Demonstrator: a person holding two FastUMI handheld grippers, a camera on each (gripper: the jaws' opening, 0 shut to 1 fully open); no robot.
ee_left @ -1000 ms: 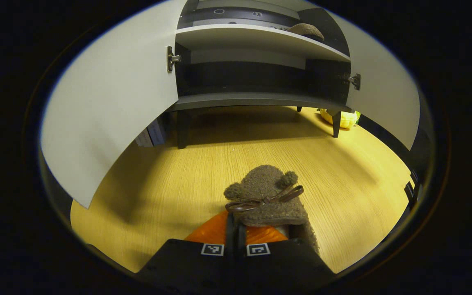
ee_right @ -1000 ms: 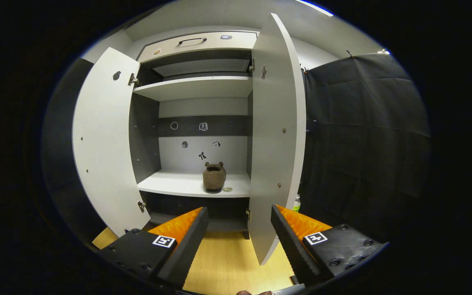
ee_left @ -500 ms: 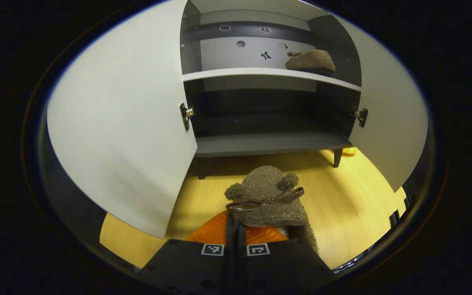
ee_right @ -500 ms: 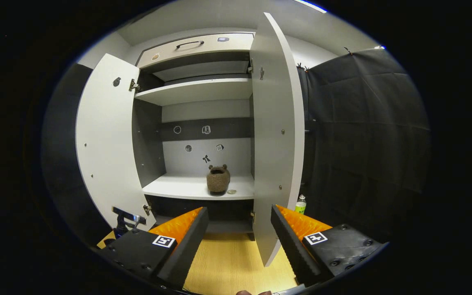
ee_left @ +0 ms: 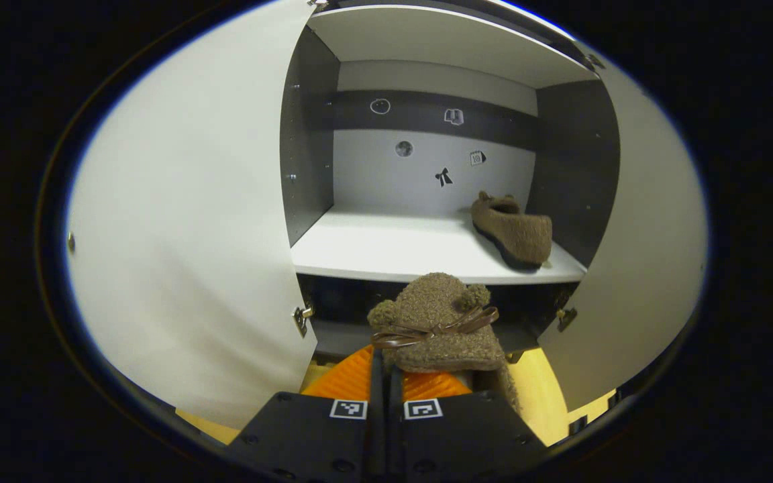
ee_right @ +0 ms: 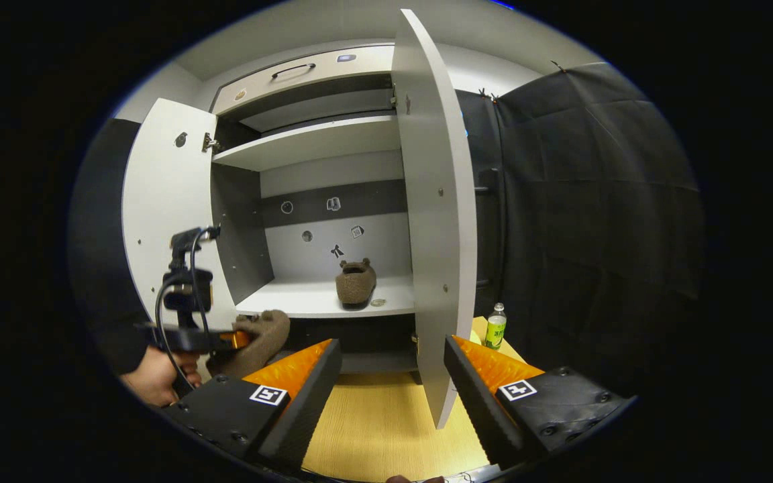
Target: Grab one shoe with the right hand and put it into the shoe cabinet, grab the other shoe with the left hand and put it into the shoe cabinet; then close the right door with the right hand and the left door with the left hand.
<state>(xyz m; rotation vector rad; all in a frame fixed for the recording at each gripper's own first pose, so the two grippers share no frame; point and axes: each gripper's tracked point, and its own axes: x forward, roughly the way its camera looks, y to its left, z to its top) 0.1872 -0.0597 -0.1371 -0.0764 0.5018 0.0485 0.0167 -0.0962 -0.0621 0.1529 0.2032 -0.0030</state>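
Observation:
A fuzzy brown shoe with a bow (ee_left: pixel 437 322) is pinched in my left gripper (ee_left: pixel 386 362), which is shut on its heel end just in front of the shoe cabinet's white middle shelf (ee_left: pixel 373 248). The other brown shoe (ee_left: pixel 514 231) lies at the right of that shelf. In the right gripper view, that shelved shoe (ee_right: pixel 355 283) sits far ahead, and my right gripper (ee_right: pixel 393 349) hangs open and empty well back from the cabinet. To its left, the left gripper (ee_right: pixel 225 340) carries the shoe (ee_right: pixel 259 335) below the shelf edge.
Both white cabinet doors stand open: the left door (ee_left: pixel 178 235) and the right door (ee_left: pixel 635 268), whose edge (ee_right: pixel 437 235) faces the right gripper. A green bottle (ee_right: pixel 494 326) stands on the wood floor (ee_right: pixel 386 429) beside the cabinet. A hand (ee_right: pixel 158 376) holds the left gripper.
My left gripper has risen and moved toward the cabinet with the shoe, so the middle shelf is now level ahead. It has come into the right gripper view; the right gripper barely moved.

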